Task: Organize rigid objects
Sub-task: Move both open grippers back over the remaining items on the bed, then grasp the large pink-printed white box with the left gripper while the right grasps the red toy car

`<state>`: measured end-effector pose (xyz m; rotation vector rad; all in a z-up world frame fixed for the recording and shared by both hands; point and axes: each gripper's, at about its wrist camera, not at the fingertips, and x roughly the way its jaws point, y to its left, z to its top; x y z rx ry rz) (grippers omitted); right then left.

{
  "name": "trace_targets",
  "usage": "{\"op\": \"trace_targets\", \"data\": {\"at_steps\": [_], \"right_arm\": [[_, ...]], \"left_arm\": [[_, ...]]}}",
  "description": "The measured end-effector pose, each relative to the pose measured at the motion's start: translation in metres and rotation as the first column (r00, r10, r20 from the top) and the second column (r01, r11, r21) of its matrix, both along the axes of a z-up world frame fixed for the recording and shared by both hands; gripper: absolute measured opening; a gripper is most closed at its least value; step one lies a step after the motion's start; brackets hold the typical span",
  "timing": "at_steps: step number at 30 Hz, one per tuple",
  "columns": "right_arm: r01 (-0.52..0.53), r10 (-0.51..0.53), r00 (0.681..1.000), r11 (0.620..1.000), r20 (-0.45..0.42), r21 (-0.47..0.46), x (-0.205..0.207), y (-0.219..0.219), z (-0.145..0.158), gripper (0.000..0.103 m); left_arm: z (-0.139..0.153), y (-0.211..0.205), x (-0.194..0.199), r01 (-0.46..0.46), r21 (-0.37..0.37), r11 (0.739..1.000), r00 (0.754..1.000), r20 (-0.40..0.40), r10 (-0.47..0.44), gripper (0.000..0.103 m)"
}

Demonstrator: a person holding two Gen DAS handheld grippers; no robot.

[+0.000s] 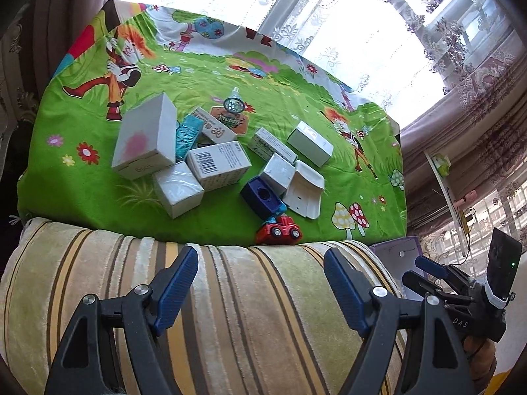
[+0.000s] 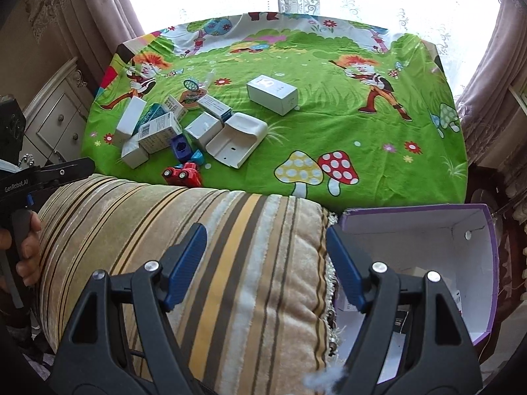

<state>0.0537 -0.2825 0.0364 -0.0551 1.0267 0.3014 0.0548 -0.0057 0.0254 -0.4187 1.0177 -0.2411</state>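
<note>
boxes and toys await sorting

both hand-held grippers hover empty over a striped cushion (image 2: 204,247), the left hand-held gripper (image 1: 260,279) and right hand-held gripper (image 2: 266,263) with jaws spread apart. beyond, small white boxes (image 1: 145,138), a blue block (image 1: 262,197) and a red toy car (image 1: 280,230) lie clustered on the cartoon-print table (image 2: 329,125). a purple-edged box (image 2: 428,247) stands beside the cushion.

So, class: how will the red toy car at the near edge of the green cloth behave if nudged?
The red toy car has wheels, so it probably rolls. It looks like hard plastic, likely stiff and light. Sitting at the cloth's edge, it may drop off.
</note>
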Motion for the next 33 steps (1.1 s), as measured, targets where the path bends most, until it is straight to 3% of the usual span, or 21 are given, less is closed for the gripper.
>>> {"op": "trace_targets", "data": {"at_steps": [9,15,22,33], "right_arm": [[-0.097,0.098,0.993,0.995,-0.065,0.016,0.030,0.041,-0.013,0.077],[-0.068,0.081,0.983,0.994,-0.163,0.086,0.057,0.057,-0.028,0.078],[-0.070,0.092,0.971,0.992,-0.221,0.105,0.080,0.076,-0.044,0.078],[-0.059,0.111,0.939,0.984,-0.325,0.167,0.117,0.100,-0.070,0.078]], "left_arm": [[-0.010,0.024,0.011,-0.032,0.006,0.999,0.999,-0.033,0.032,0.079],[-0.012,0.045,0.029,-0.054,0.006,0.999,0.997,-0.052,0.054,0.079],[-0.015,0.072,0.061,-0.099,0.049,0.994,0.992,-0.073,0.102,0.080],[-0.043,0.103,0.109,-0.155,0.065,0.986,0.974,-0.156,0.164,0.083]]}}
